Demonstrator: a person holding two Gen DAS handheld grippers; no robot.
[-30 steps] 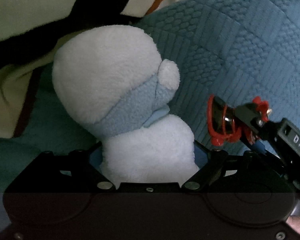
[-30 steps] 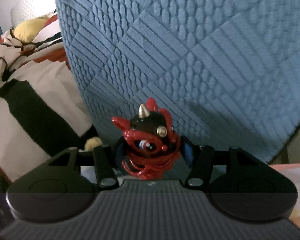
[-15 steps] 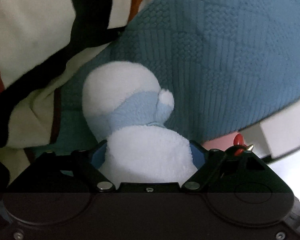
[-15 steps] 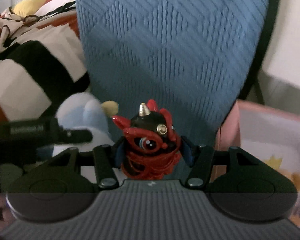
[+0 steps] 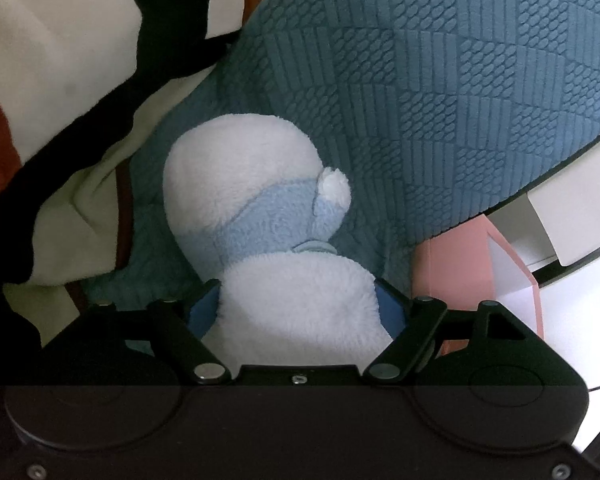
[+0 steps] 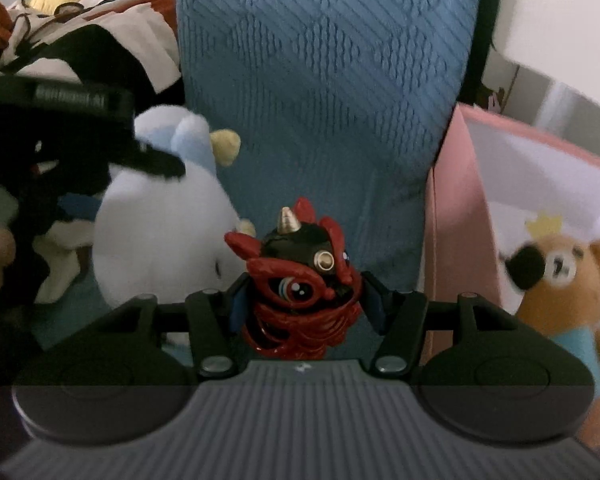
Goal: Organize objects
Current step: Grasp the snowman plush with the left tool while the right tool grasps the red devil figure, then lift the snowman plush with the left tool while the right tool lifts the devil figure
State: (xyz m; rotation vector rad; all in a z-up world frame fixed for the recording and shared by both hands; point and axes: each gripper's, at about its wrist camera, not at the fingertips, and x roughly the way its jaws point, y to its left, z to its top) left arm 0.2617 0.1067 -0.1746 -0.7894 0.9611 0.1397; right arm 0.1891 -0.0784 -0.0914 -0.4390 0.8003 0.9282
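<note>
In the left wrist view, a striped blanket (image 5: 60,80) is filling the upper left, a blue quilted cushion (image 5: 440,100) the upper right. At lower centre the left gripper (image 5: 298,312) is clenching a white-and-blue plush toy (image 5: 256,208). In the right wrist view, the right gripper (image 6: 300,300) is grasping a red-and-black horned figurine (image 6: 300,280) at centre; at right, a brown teddy bear (image 6: 560,292) is sitting in a pink box (image 6: 448,220).

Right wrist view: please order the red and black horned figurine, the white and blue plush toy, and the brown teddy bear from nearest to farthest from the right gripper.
1. Red and black horned figurine: gripped between the right gripper's fingers.
2. White and blue plush toy: just left, held by the left gripper.
3. Brown teddy bear: far right, inside the pink box.
</note>
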